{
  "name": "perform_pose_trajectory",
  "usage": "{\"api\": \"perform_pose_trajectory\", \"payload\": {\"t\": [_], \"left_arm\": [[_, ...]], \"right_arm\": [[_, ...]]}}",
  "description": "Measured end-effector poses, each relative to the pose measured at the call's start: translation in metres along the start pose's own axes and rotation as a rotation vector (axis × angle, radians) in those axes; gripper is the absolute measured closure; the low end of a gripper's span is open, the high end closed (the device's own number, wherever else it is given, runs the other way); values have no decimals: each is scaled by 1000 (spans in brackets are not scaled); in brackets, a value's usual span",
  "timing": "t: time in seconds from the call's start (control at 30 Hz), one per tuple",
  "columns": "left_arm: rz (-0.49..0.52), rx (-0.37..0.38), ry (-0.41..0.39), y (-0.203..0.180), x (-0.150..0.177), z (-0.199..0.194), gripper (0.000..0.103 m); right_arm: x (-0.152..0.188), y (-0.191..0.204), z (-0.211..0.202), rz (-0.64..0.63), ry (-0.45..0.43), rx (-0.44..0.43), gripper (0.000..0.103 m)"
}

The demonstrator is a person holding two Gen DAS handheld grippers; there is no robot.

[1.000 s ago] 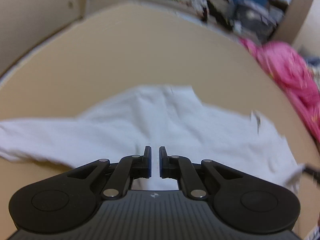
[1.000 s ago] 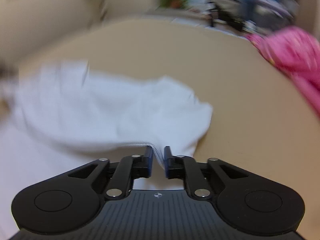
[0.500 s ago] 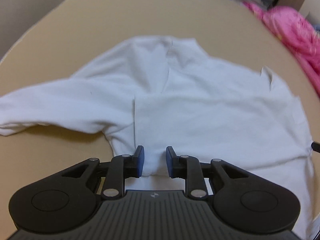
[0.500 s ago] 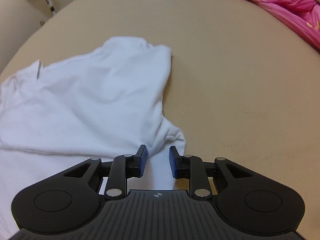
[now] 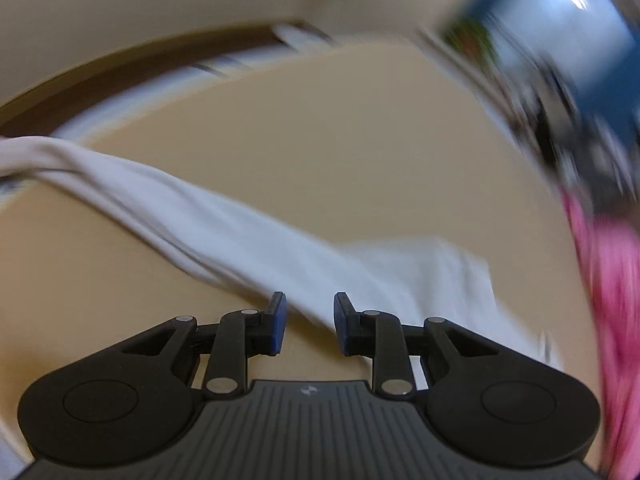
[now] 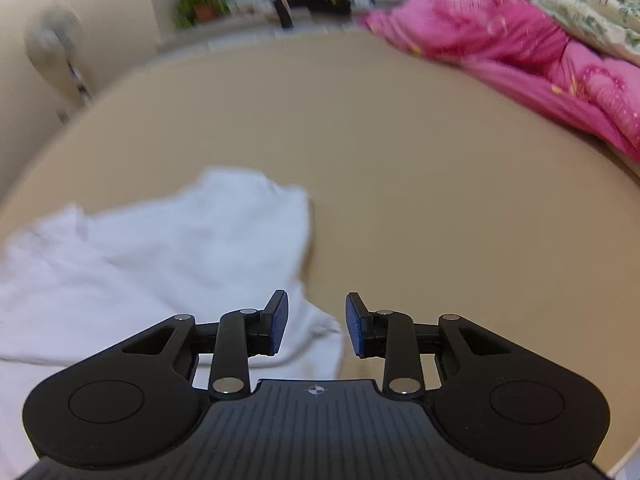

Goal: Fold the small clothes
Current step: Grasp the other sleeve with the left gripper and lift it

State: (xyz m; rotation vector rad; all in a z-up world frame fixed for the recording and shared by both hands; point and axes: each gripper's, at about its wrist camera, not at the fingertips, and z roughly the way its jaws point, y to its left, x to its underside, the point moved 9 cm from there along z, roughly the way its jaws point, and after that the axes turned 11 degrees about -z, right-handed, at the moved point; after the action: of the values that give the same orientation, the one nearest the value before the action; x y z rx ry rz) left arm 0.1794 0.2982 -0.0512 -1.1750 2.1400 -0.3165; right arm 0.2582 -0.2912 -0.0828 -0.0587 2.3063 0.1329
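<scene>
On the smooth tan board [image 6: 400, 168], a soft white garment [image 6: 168, 248] lies rumpled — both tools, left tool [image 5: 307, 323] and right tool [image 6: 316, 323], parted, empty.

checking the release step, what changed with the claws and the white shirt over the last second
Both claws let go. The left claw, shut a second ago, now stands open beside the long sleeve of the white cotton shirt. The right claw, then pinching the shirt's edge, is open with nothing between its fingers. Both views have shifted. The shirt stays on the tan flat surface, the pink quilt alongside.
</scene>
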Motion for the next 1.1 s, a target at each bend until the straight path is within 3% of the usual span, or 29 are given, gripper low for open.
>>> {"api": "perform_pose_trajectory", "payload": {"t": [0.1,0.17,0.23,0.33,0.43,0.6,0.67,0.73,0.83,0.97,1.03,1.1], "left_arm": [[-144,-67,-87,52,-43,-11,63],[-227,-72,-110,82,-64,-14,61],[-301,-49,-121,106,-83,-18,61],[-390,-37,-155,134,-101,-19,54],[-462,-22,-160,155,-120,-19,54],[-460,-26,-98,170,-122,-10,55],[-446,-45,-92,167,-122,-1,63],[-407,-70,-96,162,-124,8,98],[-341,-83,-166,150,-128,2,98],[-194,96,-335,107,-140,-56,97],[-183,69,-326,111,-135,-58,97],[-266,-23,-231,139,-126,-38,97]], "right_arm": [[0,18,-31,-16,-109,-82,61],[8,20,-38,-24,-149,-110,55],[20,21,-24,-30,-67,-95,55],[16,30,-18,-12,-88,-114,55],[25,32,4,-18,-27,-94,55],[25,55,25,-4,31,-115,55],[27,59,26,-25,34,-109,55],[26,62,28,-31,34,-113,55],[24,60,31,-35,34,-114,55],[23,57,34,-26,29,-113,55],[22,56,35,-20,29,-117,55],[21,57,36,-18,27,-124,55]]}}
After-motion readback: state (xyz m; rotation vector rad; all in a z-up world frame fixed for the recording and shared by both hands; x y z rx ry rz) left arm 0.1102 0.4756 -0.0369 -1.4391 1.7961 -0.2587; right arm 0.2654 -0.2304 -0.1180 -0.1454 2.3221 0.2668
